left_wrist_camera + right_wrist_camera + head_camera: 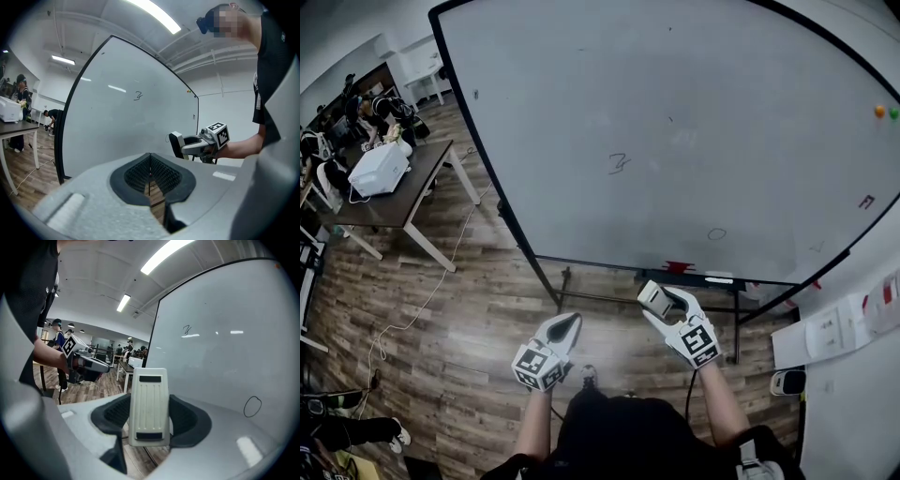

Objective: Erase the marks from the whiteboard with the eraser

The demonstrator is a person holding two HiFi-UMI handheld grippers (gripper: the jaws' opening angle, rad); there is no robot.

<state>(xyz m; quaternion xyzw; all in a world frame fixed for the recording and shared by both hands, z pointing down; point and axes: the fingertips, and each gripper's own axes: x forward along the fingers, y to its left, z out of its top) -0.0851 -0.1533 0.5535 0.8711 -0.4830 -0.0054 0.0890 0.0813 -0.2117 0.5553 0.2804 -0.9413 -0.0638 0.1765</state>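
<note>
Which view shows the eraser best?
The right gripper view: the eraser fills the centre, ribbed face toward the camera, clamped in the right tool. The head view shows the eraser small at that tool's tip; the left gripper view, side-on and distant.

**A:** What does the whiteboard (675, 122) look like?

**B:** It's large and black-framed, upright on a stand, and mostly clean. A squiggle (620, 165) sits near the middle. An oval (716, 233) is lower and to the right of it, and a dark mark (865, 202) lies close to the right edge.

**A:** And the eraser (149, 406)?

**B:** It's off-white and rectangular, with a ribbed back and a dark bar at each end. It stands upright, clamped between the jaws of the right gripper (661, 302). It's in front of the board's lower edge and not touching the surface.
</note>
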